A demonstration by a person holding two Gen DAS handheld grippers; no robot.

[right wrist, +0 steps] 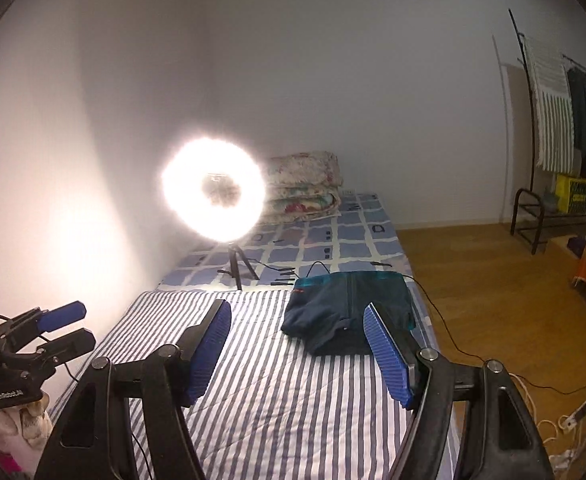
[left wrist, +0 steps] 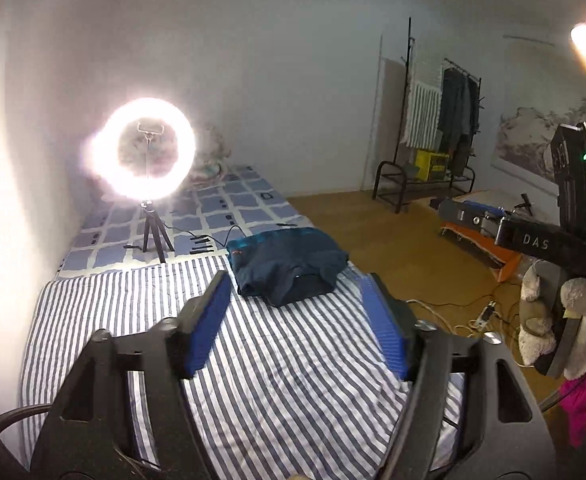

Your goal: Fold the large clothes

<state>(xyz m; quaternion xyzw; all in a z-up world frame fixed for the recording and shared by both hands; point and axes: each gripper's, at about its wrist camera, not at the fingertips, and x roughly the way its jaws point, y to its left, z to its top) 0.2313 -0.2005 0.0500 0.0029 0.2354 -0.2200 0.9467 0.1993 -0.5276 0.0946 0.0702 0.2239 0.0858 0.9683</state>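
A dark blue garment (left wrist: 289, 264) lies folded into a compact stack on the striped sheet (left wrist: 277, 360), near the bed's right edge. My left gripper (left wrist: 295, 280) hovers above the sheet short of the garment, its blue pads (left wrist: 209, 320) wide apart with nothing between them. In the right wrist view the same folded garment (right wrist: 349, 312) sits just beyond my right gripper (right wrist: 296, 306), which is open and empty too. The left gripper (right wrist: 87, 324) shows at the left edge there, held in a gloved hand. The right gripper's body (left wrist: 533, 240) shows at the right of the left wrist view.
A glaring ring light on a small tripod (left wrist: 149, 152) stands on the checked bedding behind the garment, with black cables (left wrist: 213, 236) trailing from it. A folded floral quilt (right wrist: 305, 184) lies at the bed's head. A clothes rack (left wrist: 445, 136) and a power strip (right wrist: 577, 412) stand on the wooden floor at right.
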